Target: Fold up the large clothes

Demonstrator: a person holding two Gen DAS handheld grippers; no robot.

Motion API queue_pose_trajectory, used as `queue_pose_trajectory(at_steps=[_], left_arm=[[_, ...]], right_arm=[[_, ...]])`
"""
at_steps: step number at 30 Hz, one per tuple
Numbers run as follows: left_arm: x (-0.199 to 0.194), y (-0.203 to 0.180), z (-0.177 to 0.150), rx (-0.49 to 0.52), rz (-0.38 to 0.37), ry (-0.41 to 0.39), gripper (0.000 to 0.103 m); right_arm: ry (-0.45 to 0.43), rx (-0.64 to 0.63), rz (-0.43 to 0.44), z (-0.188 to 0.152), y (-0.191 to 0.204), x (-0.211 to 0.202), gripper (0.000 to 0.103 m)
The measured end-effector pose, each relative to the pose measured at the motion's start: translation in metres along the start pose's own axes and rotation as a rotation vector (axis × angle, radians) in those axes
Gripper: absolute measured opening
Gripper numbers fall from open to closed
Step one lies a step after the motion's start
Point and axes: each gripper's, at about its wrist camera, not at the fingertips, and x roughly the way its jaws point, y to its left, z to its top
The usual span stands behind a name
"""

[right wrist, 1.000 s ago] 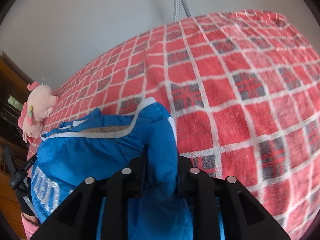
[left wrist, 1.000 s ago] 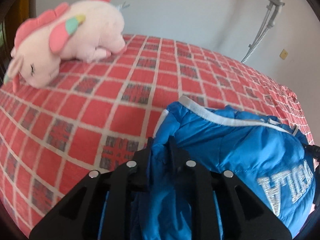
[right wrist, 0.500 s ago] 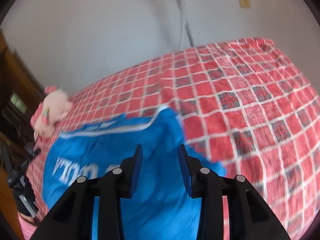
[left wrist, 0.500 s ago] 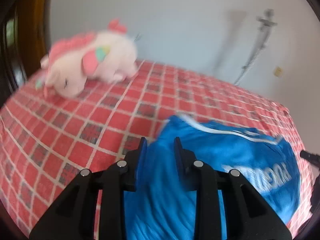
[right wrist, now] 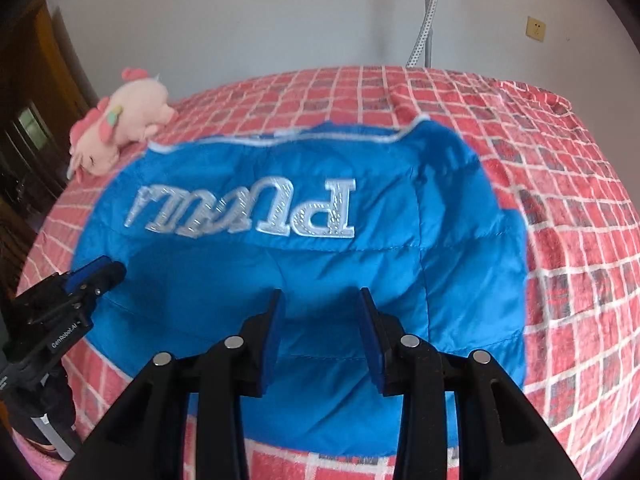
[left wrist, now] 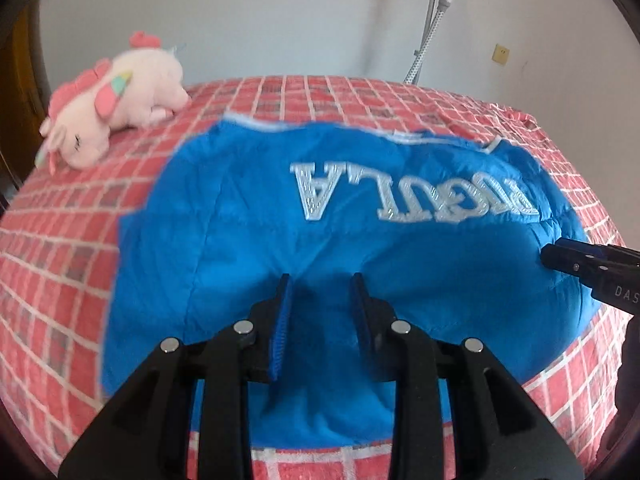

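A blue padded jacket point(left wrist: 248, 240) with silver lettering lies folded and spread on the red checked bed; it also shows in the right wrist view point(right wrist: 460, 256). My left gripper point(left wrist: 320, 284) is open and empty, above the jacket's near edge. My right gripper point(right wrist: 320, 300) is open and empty, also above the near edge. The right gripper's tip shows at the right of the left wrist view point(left wrist: 560, 256). The left gripper's tip shows at the left of the right wrist view point(right wrist: 96, 276).
A pink plush toy point(left wrist: 116, 104) lies on the bed point(left wrist: 60, 280) at the far left, also in the right wrist view point(right wrist: 120, 124). A white wall with a metal hose and pole point(left wrist: 428, 28) stands behind the bed. Dark wooden furniture point(right wrist: 24, 128) is at the left.
Both grippers let go of the blue jacket, opened and pulled back and up. The jacket now lies spread flat on the bed with its lettering up.
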Motion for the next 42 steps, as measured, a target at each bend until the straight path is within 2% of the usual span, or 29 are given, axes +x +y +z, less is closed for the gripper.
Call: queue_pose_trajectory(at_steps=[4, 7, 10, 14, 16, 19, 21, 23, 26, 30, 33, 34, 35, 36, 38, 39, 40, 42], left_arm=[[0.01, 0.003, -0.008, 0.021, -0.016, 0.009, 0.03], [0.015, 0.007, -0.013, 0.021, -0.029, 0.01, 0.03], [0.017, 0.003, -0.013, 0.033, -0.008, 0.009, 0.029], [0.002, -0.005, -0.014, 0.035, 0.019, -0.01, 0.027], [-0.013, -0.011, -0.01, 0.034, 0.005, -0.051, 0.028], [-0.024, -0.023, -0.012, 0.066, 0.002, -0.09, 0.03], [-0.017, -0.029, -0.014, 0.078, -0.015, -0.063, 0.03], [-0.005, -0.03, -0.018, 0.095, 0.017, -0.034, 0.032], [0.01, -0.029, -0.023, 0.114, 0.024, -0.017, 0.032], [0.01, -0.024, -0.021, 0.087, -0.001, 0.005, 0.032], [0.001, -0.022, -0.017, 0.081, -0.009, 0.015, 0.032], [-0.007, -0.02, -0.012, 0.079, -0.018, 0.003, 0.034], [-0.014, -0.017, -0.009, 0.08, -0.017, -0.013, 0.041], [-0.025, -0.012, -0.004, 0.083, 0.006, -0.042, 0.053], [-0.039, -0.002, 0.003, 0.088, 0.064, -0.072, 0.063], [-0.043, 0.006, 0.007, 0.083, 0.097, -0.082, 0.065], [-0.048, 0.02, 0.012, 0.065, 0.143, -0.079, 0.067], [-0.046, 0.046, 0.018, 0.023, 0.166, -0.04, 0.072]], right_arm=[[0.002, -0.036, 0.0, -0.01, -0.002, 0.023, 0.038], [-0.014, -0.013, 0.044, -0.015, -0.01, 0.033, 0.038], [-0.031, -0.022, 0.02, -0.017, -0.006, 0.035, 0.037], [-0.044, -0.024, -0.012, -0.016, 0.0, 0.022, 0.037], [-0.096, -0.049, -0.035, -0.016, 0.01, 0.004, 0.038], [-0.118, -0.101, -0.01, -0.018, 0.029, -0.007, 0.038], [-0.094, -0.115, 0.007, -0.021, 0.038, -0.002, 0.038], [-0.074, -0.136, -0.03, -0.026, 0.043, 0.012, 0.04], [-0.067, -0.123, -0.043, -0.03, 0.042, 0.025, 0.041], [-0.065, -0.135, -0.047, -0.031, 0.041, 0.027, 0.041], [-0.048, -0.12, -0.013, -0.026, 0.036, 0.015, 0.043], [-0.051, -0.118, 0.004, -0.023, 0.033, 0.009, 0.044], [-0.068, -0.113, 0.003, -0.019, 0.029, 0.002, 0.049], [-0.092, -0.102, -0.019, -0.015, 0.022, -0.007, 0.055], [-0.12, -0.05, -0.054, -0.007, 0.001, -0.021, 0.063], [-0.124, -0.005, -0.063, -0.002, -0.015, -0.027, 0.069], [-0.123, 0.028, -0.075, 0.0, -0.029, -0.03, 0.07], [-0.117, 0.082, -0.122, 0.005, -0.055, -0.033, 0.073]])
